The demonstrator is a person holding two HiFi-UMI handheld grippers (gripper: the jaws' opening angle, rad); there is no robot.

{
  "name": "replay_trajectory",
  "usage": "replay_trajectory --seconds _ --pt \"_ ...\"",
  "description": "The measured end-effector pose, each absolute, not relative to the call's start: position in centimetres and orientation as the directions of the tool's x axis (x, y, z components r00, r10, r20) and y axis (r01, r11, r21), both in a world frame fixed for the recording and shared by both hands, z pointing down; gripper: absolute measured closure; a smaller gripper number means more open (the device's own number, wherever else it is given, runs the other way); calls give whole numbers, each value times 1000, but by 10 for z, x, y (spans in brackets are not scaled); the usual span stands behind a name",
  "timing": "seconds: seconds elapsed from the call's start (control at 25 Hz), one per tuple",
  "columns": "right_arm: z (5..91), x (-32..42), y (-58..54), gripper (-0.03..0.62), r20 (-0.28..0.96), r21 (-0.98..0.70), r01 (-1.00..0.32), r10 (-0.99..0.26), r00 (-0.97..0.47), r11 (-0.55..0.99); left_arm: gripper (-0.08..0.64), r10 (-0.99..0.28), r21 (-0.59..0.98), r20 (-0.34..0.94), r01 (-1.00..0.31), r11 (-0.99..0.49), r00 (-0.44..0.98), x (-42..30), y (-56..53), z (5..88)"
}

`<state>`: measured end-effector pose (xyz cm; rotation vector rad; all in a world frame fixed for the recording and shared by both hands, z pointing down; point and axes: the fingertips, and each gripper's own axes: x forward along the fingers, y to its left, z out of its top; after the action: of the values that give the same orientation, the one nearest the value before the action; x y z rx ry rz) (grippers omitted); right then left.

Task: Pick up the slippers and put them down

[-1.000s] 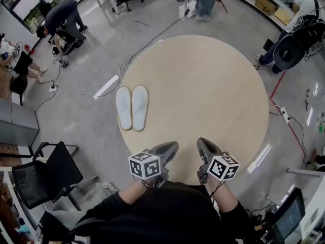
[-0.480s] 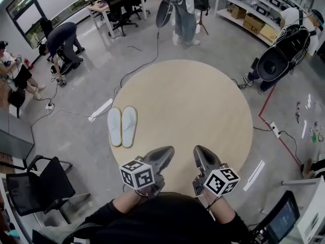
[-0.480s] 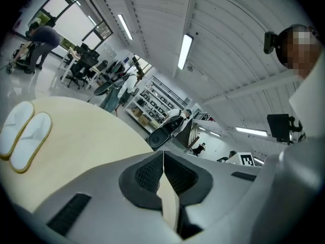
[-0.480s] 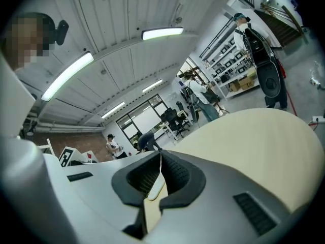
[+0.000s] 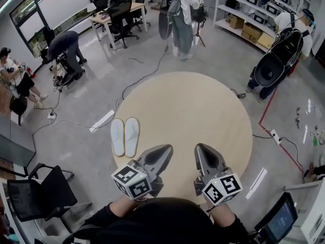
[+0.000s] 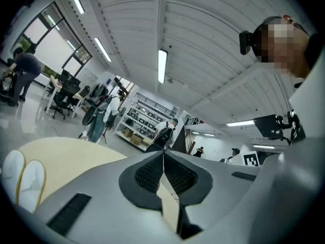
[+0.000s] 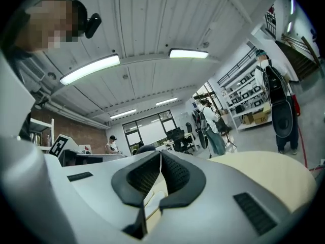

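Both slippers (image 5: 125, 136) are lying side by side, touching, soles down, at the left rim of the round table (image 5: 203, 111). They are sitting so close to the rim that I cannot tell whether they are overhanging it.

The left gripper (image 5: 166, 150) and right gripper (image 5: 201, 150) are hovering over the near edge of the table, well apart from the slippers. Each has its jaws pressed together with nothing between them.

Risks, as judged:
- Any approach with the jaws unopened is likely to end in a push, not a grasp, sending a slipper off the rim onto the floor (image 5: 76, 146).
- The slippers are looking thin and soft, so a pinch at one edge may be letting the rest droop or slip free.
- Because they are touching, lifting one may be dragging its neighbour.
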<state>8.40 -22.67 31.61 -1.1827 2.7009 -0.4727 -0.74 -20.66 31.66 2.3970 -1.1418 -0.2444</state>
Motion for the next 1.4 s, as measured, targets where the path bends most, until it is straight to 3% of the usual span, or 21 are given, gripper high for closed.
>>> replay_trajectory --seconds 0.24,0.68,1.4 --pt "303 55 -207 575 -42 -244 -714 -742 -669 657 535 -740 379 11 -687 -619 673 -14 -189 300" --pt "329 -2 -214 575 17 -275 -694 -718 -695 665 535 -732 422 40 -675 -605 680 -56 -196 325" --pt "334 12 -218 575 49 -288 -700 -720 -693 654 535 -703 466 91 -654 -596 705 -34 -211 338"
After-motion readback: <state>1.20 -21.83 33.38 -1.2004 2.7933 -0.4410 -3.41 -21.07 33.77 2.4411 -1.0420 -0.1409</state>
